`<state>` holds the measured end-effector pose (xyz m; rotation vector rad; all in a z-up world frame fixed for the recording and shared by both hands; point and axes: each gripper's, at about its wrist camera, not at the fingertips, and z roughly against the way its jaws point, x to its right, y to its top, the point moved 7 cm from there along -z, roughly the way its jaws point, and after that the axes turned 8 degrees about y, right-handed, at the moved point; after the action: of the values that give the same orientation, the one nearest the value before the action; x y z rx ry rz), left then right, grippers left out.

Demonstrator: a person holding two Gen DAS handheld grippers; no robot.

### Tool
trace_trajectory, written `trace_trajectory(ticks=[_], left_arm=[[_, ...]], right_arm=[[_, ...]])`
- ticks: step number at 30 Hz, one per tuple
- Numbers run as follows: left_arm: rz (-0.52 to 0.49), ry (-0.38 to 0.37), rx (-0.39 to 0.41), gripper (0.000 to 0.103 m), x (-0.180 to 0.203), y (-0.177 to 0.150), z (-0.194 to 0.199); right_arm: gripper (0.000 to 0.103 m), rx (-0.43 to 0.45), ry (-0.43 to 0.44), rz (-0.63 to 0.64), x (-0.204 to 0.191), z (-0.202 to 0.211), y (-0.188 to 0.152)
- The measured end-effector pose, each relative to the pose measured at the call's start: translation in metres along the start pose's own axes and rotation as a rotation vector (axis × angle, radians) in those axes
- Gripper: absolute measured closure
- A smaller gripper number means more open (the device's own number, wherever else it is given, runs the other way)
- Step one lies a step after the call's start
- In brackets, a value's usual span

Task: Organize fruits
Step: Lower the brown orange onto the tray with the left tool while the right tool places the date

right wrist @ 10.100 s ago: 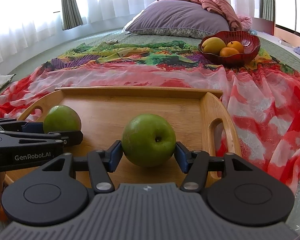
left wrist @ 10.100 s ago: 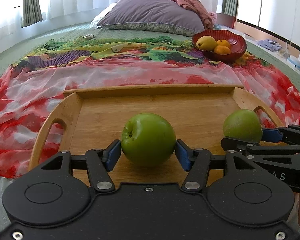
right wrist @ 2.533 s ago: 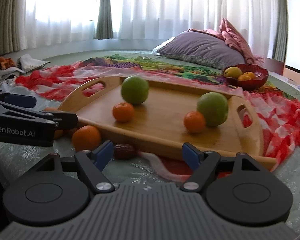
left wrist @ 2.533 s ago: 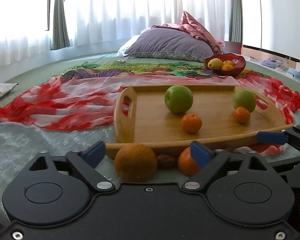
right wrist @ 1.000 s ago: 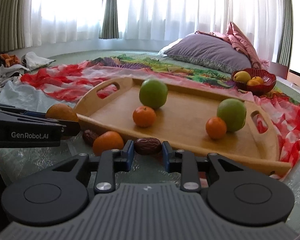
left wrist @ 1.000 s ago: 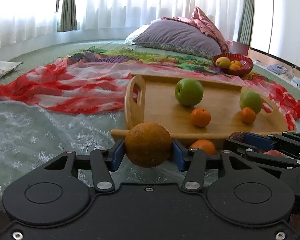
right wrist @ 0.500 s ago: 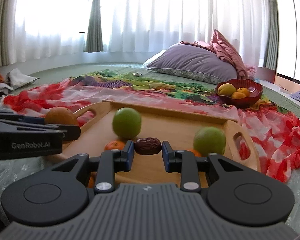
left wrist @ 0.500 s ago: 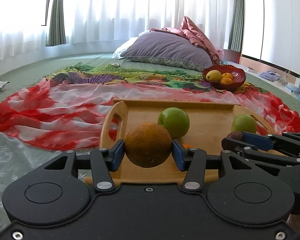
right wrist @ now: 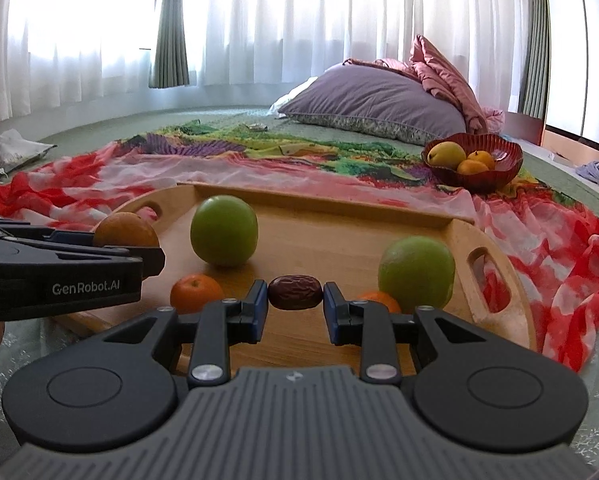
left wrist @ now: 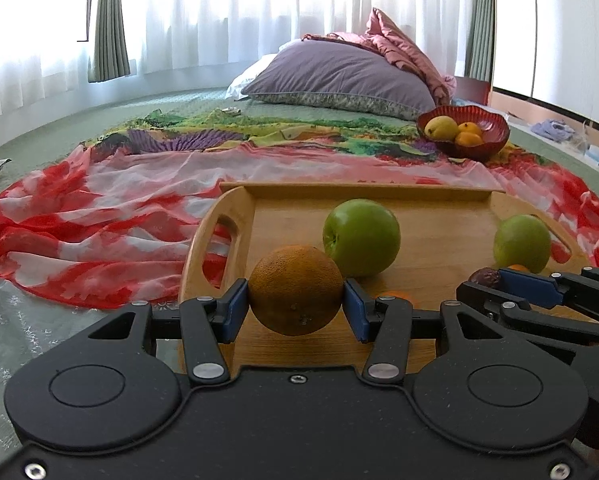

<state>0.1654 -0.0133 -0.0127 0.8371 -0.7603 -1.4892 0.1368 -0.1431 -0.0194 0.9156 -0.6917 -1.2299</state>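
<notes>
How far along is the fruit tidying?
Partly done. Two green apples and two small oranges lie on the wooden tray. The left gripper holds a large orange, the right gripper a date, both above the tray, not yet put down.

Ten seconds back each tool was clamped on a green apple over the wooden tray; now both apples sit on the tray ahead of the fingers, along with two small tangerines that were not there then. Since then the left gripper has closed on the large orange that lay on the bedcover before the tray's near rim, and the right gripper on the dark date (picked from the same spot). In the last second both fruits have been carried forward over the tray's near edge.
</notes>
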Motion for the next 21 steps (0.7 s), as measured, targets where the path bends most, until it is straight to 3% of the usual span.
trace_trajectory(ticks=[21], left_arm=[[-0.034,0.003,-0.002,0.054,0.006,0.002,-0.019]], right_arm=[[0.068,-0.044,-0.012,0.001,0.001,-0.021,-0.007]])
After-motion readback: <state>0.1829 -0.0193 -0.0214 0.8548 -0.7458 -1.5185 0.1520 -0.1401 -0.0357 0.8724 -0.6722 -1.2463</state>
